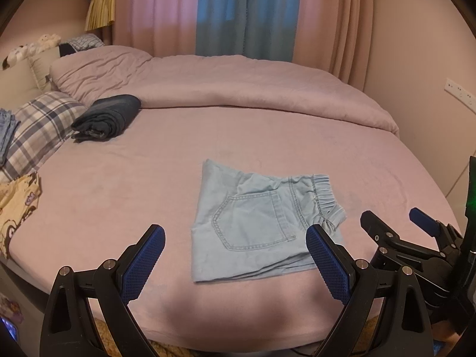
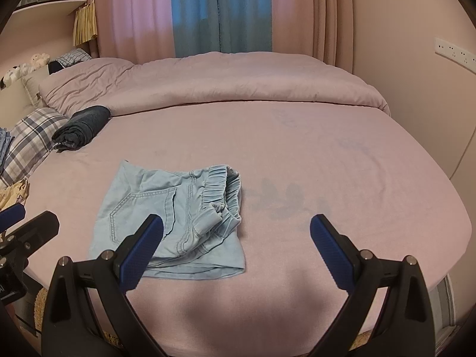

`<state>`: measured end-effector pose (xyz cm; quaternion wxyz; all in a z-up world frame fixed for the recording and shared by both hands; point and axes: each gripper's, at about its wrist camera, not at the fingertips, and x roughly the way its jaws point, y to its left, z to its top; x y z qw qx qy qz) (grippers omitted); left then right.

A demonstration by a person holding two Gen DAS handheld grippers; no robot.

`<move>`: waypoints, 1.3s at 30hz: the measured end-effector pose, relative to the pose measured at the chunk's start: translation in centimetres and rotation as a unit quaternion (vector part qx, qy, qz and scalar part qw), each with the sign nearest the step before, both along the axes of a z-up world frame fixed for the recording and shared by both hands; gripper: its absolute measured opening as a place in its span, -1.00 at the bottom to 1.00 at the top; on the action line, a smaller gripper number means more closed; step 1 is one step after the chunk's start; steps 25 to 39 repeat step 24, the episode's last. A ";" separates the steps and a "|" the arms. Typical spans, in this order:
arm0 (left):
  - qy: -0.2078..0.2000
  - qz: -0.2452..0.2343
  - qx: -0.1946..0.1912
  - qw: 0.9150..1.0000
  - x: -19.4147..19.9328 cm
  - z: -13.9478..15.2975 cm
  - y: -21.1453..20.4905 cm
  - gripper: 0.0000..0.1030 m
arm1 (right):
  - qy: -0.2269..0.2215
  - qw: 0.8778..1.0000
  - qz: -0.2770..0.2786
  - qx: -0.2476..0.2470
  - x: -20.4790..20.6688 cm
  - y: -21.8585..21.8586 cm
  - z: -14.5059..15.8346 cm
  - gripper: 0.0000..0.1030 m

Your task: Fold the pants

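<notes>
Light blue denim pants (image 1: 255,223) lie folded into a compact rectangle on the pink bed sheet (image 1: 119,196), back pocket up and elastic waistband at the right. In the right wrist view the same pants (image 2: 166,217) sit left of centre. My left gripper (image 1: 235,238) hovers open just in front of the pants, its right fingertip overlapping their near right corner. My right gripper (image 2: 236,229) is open too, with its left finger over the pants' near edge and nothing between its fingers. The right gripper (image 1: 416,229) also shows at the right edge of the left wrist view.
A rolled dark garment (image 1: 107,117) lies at the back left beside a plaid pillow (image 1: 41,131). A bunched pink duvet (image 1: 238,86) runs across the far side. A yellow patterned cloth (image 1: 17,205) lies at the left edge. Curtains (image 1: 238,12) hang behind the bed.
</notes>
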<state>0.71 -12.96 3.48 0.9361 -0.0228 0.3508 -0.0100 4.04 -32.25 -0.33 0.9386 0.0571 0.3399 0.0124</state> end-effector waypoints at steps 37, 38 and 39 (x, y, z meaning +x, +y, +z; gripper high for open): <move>-0.002 -0.006 0.005 1.000 -0.4 -0.2 -0.6 0.85 | 0.000 1.000 -0.005 -0.007 -0.1 0.1 0.1 0.94; -0.002 -0.006 0.005 1.000 -0.4 -0.2 -0.6 0.85 | 0.000 1.000 -0.005 -0.007 -0.1 0.1 0.1 0.94; -0.002 -0.006 0.005 1.000 -0.4 -0.2 -0.6 0.85 | 0.000 1.000 -0.005 -0.007 -0.1 0.1 0.1 0.94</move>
